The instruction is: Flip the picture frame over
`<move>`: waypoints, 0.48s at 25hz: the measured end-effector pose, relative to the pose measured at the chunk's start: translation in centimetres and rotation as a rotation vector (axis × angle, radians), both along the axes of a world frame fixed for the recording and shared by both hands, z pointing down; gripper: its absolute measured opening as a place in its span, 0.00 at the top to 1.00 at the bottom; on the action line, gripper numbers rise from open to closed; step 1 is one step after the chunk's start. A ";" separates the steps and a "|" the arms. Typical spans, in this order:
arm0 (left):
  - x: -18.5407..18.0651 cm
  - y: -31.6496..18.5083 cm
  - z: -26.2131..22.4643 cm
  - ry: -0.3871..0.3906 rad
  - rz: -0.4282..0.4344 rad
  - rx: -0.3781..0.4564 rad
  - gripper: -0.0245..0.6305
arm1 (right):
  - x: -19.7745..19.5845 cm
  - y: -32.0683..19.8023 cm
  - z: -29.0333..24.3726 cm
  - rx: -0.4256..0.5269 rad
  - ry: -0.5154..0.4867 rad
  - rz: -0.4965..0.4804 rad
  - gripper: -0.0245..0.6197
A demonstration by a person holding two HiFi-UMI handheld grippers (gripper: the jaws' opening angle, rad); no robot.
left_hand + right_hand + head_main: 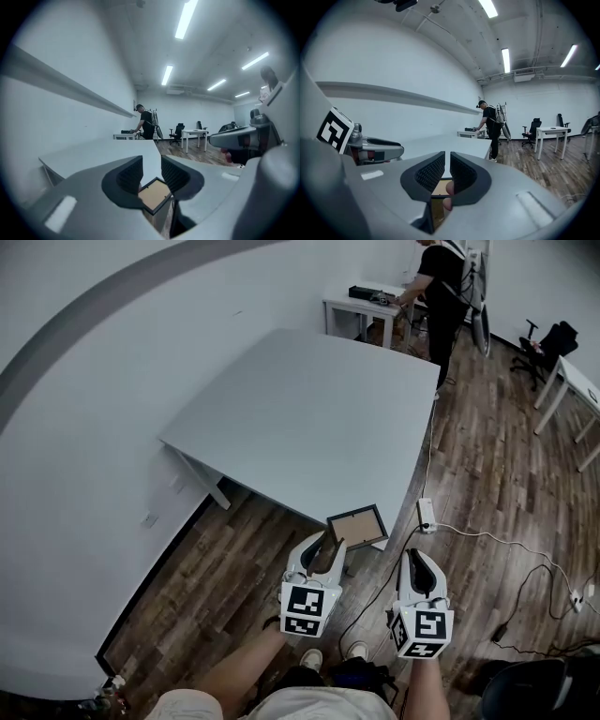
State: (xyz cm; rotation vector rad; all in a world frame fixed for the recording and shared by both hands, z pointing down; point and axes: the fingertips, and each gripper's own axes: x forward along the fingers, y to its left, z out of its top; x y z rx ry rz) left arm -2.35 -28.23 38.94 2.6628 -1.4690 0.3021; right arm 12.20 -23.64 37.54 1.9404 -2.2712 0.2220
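- Head view: the left gripper points forward, with its tips at the near-left edge of the picture frame. From up here I cannot tell whether they touch it.
- The frame lies just ahead of that claw and a little to its right, on the near corner of the grey table. It has a dark border and a pale panel facing up.
- The right gripper hangs beside the left one, off the table's corner and over the wood floor. The frame is ahead of it and to its left, apart from it.
- A white power strip lies on the floor just ahead of the right claw.
- A person stands at a small desk far ahead, beyond the table.
- Left gripper view: the jaws stand apart and released, with nothing clamped. The frame shows low in the gap, just beyond the tips, corner toward the claw, its panel tan here. The tabletop runs on ahead.
- Right gripper view: the jaws are drawn nearly together, leaving only a thin slit that holds nothing. The left claw sits off to its left. A tan patch low behind the pads is too hidden to identify.
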 end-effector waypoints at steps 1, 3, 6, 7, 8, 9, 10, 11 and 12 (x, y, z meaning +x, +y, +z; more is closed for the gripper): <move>-0.1 -0.1 -0.8 0.024 -0.011 0.010 0.80 | -0.1 -0.1 -0.5 0.008 -0.003 -0.002 0.87; 0.0 -0.2 -2.3 0.062 -0.024 0.032 0.86 | -0.2 -0.3 -1.3 0.022 -0.006 -0.009 0.88; 0.1 -0.1 -4.0 0.115 -0.039 0.049 0.90 | -0.7 -0.6 -2.4 0.044 -0.011 -0.026 0.89; 0.1 0.0 -4.4 0.128 -0.046 0.056 0.92 | -0.9 -0.6 -2.7 0.052 -0.013 -0.033 0.89; 0.0 0.0 -4.9 0.137 -0.053 0.064 0.96 | -1.0 -0.7 -3.0 0.058 -0.013 -0.039 0.90; 0.1 0.1 -5.2 0.144 -0.055 0.070 0.96 | -0.9 -0.8 -3.3 0.063 -0.012 -0.042 0.91; 0.2 0.1 -5.6 0.149 -0.055 0.077 0.96 | -0.8 -0.9 -3.6 0.067 -0.012 -0.042 0.91; 0.4 0.1 -5.8 0.152 -0.053 0.085 0.96 | -0.7 -0.9 -3.9 0.071 -0.015 -0.040 0.92; 0.4 0.1 -6.1 0.152 -0.053 0.094 0.96 | -0.6 -1.0 -4.1 0.074 -0.019 -0.040 0.92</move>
